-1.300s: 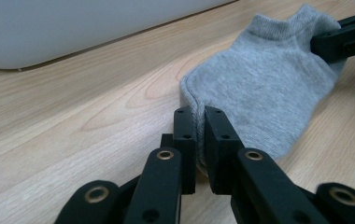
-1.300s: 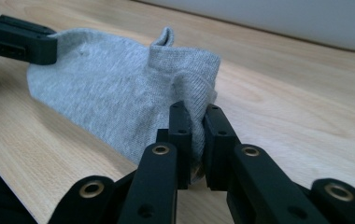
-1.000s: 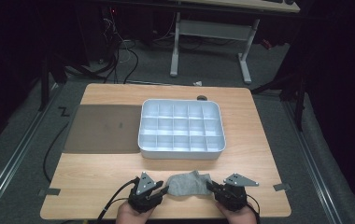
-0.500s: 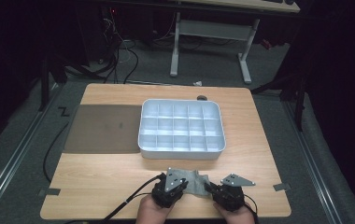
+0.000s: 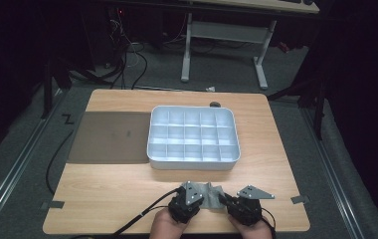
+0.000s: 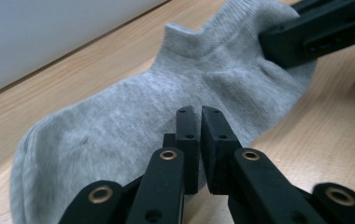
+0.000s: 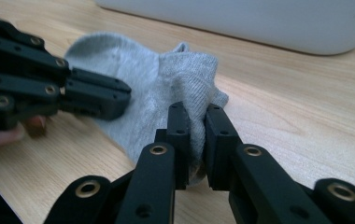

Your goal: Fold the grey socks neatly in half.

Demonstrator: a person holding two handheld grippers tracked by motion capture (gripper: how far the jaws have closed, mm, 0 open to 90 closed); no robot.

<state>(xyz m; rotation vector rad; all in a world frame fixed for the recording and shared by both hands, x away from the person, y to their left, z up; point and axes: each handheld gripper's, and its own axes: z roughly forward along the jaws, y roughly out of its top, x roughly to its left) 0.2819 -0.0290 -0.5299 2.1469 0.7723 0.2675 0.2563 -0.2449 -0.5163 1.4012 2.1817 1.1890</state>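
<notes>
A grey ankle sock (image 5: 211,194) lies on the wooden table near its front edge, between my two grippers. My left gripper (image 5: 200,201) has just been closing; in the left gripper view its jaws (image 6: 198,112) stand nearly together on the sock's (image 6: 133,112) near edge, with fabric pinched. My right gripper (image 5: 225,200) is shut on the sock's cuff end, and grey fabric (image 7: 185,70) bunches up between its jaws (image 7: 196,109). Each gripper view also shows the other gripper: the right one (image 6: 266,39) on the cuff, the left one (image 7: 126,98) on the sock's side.
A white tray with many compartments (image 5: 193,160) stands mid-table just beyond the sock. A dark mat (image 5: 110,137) lies to its left. Bits of tape (image 5: 300,199) mark the front corners. Bare wood (image 5: 102,191) stretches left of my hands.
My left gripper has slid right along the front edge onto the sock, which now looks shorter and bunched. My right gripper has stayed put.
</notes>
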